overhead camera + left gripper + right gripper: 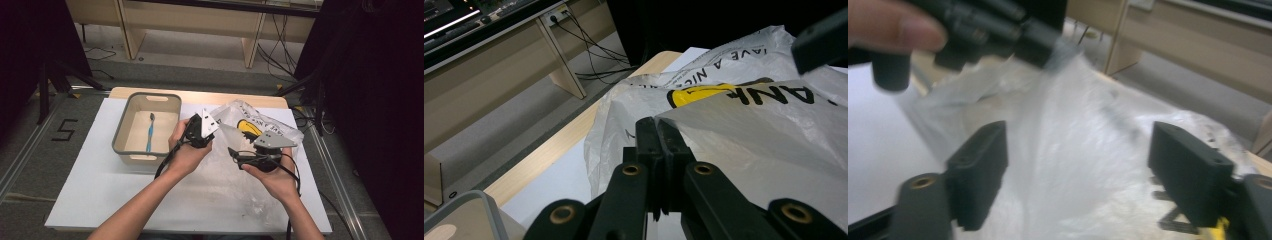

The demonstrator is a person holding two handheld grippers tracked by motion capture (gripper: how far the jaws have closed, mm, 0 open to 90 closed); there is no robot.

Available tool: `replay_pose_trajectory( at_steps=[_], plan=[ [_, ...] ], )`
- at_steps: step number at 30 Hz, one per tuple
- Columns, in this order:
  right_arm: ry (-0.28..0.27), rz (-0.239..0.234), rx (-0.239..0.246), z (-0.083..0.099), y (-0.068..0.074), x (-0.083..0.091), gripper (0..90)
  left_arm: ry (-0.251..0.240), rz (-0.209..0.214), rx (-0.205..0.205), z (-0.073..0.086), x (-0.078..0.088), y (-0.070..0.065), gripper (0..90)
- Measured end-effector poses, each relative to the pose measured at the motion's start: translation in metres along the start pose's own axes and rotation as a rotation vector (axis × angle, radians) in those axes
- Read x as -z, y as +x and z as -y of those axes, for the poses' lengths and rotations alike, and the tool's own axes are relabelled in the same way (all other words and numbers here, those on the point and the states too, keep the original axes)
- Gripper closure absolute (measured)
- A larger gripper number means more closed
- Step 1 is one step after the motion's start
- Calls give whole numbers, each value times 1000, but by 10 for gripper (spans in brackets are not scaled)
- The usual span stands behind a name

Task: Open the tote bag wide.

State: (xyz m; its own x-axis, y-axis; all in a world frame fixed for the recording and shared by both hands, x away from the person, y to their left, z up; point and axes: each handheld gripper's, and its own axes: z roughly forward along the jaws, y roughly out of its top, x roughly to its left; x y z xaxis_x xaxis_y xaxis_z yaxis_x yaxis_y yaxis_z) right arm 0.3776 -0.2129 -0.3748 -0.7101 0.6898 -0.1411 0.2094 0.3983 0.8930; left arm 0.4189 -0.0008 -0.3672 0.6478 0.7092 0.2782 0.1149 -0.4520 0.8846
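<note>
A crumpled white plastic bag with black lettering and a yellow print lies on the right half of the table. My left gripper is shut on the bag's raised edge; in the left gripper view its jaws pinch the thin film. My right gripper is held just right of it, jaws wide open. In the right gripper view those jaws stand on either side of the bag without closing on it. A blue toothbrush lies inside a grey-rimmed bin.
The bin stands at the table's left, close beside my left hand, and its corner shows in the left gripper view. Bare white tabletop lies in front. Wooden furniture and cables are on the floor beyond the far edge.
</note>
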Motion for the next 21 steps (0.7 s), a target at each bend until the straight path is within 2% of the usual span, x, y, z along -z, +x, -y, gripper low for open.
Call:
replay_pose_trajectory(
  at_steps=[2, 4, 7, 9, 10, 12, 14, 15, 16, 17, 21],
  plan=[
    [33, -21, 34, 1, 4, -6, 175, 0, 1, -5, -1, 1, 0, 892],
    [60, -13, 64, 3, 8, -12, 171, -5, 7, 0, -1, 1, -1, 891],
    [107, 48, 116, 7, 12, -23, 166, -13, 10, -4, -2, 2, -2, 891],
    [141, 115, 161, 9, 14, -29, 180, -16, 13, -5, -2, 3, -2, 892],
    [154, 148, 185, 10, 14, -31, 224, -16, 15, -8, -2, 3, -2, 891],
    [156, 203, 204, 11, 14, -32, 383, -14, 17, -10, -2, 3, -3, 891],
    [125, 211, 174, 9, 12, -28, 623, -11, 20, -15, -2, 3, -3, 890],
    [99, 203, 137, 7, 10, -22, 758, -12, 21, -14, -2, 3, -2, 889],
    [99, 203, 137, 7, 10, -22, 758, -12, 21, -14, -2, 3, -2, 889],
    [75, 202, 115, 6, 8, -17, 847, -11, 24, -13, -2, 3, -2, 874],
    [50, 209, 84, 6, 5, -12, 900, 2, 45, -8, -1, 5, -6, 826]
  ],
)
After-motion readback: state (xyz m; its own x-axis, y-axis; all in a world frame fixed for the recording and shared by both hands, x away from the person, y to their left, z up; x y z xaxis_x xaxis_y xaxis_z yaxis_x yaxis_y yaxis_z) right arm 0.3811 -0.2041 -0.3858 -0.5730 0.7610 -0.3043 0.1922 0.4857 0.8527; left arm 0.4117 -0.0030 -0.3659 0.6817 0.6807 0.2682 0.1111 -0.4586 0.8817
